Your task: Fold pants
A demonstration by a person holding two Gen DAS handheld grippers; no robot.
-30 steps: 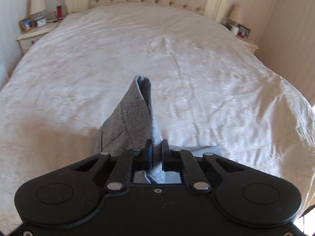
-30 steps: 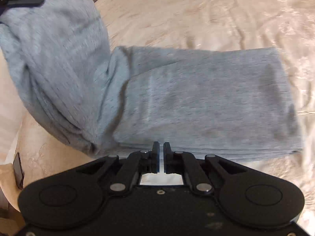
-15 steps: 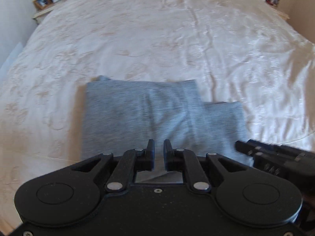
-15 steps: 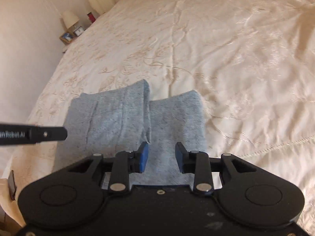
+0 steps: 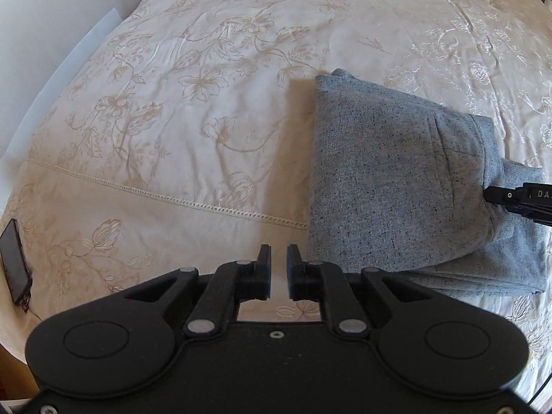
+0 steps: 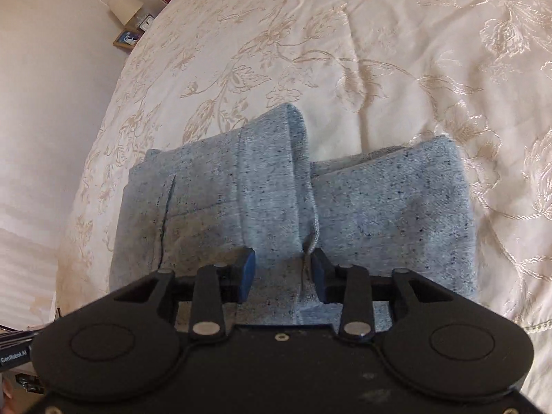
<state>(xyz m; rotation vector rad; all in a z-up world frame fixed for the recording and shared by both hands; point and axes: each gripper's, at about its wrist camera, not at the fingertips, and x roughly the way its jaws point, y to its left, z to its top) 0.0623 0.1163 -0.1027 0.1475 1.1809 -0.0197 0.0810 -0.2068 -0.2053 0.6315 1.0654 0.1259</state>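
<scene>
The grey speckled pants (image 5: 396,179) lie folded in a compact stack on the cream bedspread (image 5: 207,120). My left gripper (image 5: 278,269) is slightly open and empty, just left of the stack's near corner, over bare bedspread. My right gripper (image 6: 283,272) is open, low over the near edge of the pants (image 6: 276,189), its jaws straddling the top layer's folded edge without closing on it. The right gripper's fingers (image 5: 517,198) also show at the right edge of the left wrist view, resting against the stack.
A dark phone (image 5: 15,258) lies near the bed's left edge. A nightstand with a lamp (image 6: 126,8) and a picture frame (image 6: 126,38) stands by the wall beyond the bed. A lace seam (image 5: 172,200) crosses the bedspread.
My left gripper let go of the pants, laid the top fold flat and moved left off the stack. My right gripper opened wide and came down close over the pants' near edge.
</scene>
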